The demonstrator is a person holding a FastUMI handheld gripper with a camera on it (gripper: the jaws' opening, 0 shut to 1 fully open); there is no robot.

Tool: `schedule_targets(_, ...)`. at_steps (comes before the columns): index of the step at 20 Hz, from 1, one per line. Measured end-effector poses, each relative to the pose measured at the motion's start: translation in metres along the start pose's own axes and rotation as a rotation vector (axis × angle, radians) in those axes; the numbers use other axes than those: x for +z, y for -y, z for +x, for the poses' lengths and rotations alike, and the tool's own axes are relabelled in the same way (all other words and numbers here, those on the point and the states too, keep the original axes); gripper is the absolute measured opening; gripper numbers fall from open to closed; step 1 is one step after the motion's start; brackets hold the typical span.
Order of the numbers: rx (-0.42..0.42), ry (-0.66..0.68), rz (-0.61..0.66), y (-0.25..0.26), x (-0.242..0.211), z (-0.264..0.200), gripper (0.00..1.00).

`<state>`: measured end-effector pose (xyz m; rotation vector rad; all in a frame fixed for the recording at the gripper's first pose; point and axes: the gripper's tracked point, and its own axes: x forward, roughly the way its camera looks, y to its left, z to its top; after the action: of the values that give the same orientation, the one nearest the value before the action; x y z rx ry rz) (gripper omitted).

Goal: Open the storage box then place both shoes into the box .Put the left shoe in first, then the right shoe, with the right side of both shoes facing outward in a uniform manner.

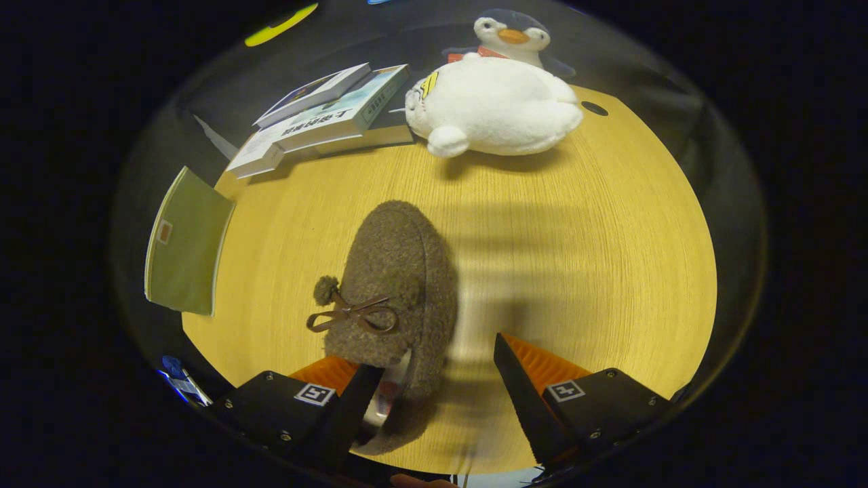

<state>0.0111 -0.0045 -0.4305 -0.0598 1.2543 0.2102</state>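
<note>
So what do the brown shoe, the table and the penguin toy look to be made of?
The shoe, lying between the open jaws of the gripper: fuzzy, curly brown fleece, matte, with a thin leather-like bow. The table: pale wood or wood-look laminate, fine straight grain, slight sheen. The penguin toy: soft white plush, short pile.

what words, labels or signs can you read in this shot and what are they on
Nothing reads clearly enough to quote.
Stacked books: cover print, upside down and too blurred to read.
Green booklet: small orange patch, too small to read.
Plush penguin, yellow tag: dark stripes, no legible words.
Square marker on each of the fingers: a pattern, not words.
The gripper is open, with the brown shoe between its fingers.
</note>
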Motion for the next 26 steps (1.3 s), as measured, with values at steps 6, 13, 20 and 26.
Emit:
schedule_targets(6, 0.002, 0.014, 0.055, -0.007, 0.007, 0.000, 0.13)
schedule_targets(13, 0.061, 0.033, 0.054, -0.040, 0.019, -0.037, 0.02)
schedule_targets(20, 0.120, 0.091, -0.016, -0.102, 0.060, -0.094, 0.02)
schedule_targets(26, 0.192, 0.111, -0.111, -0.172, 0.084, -0.127, 0.02)
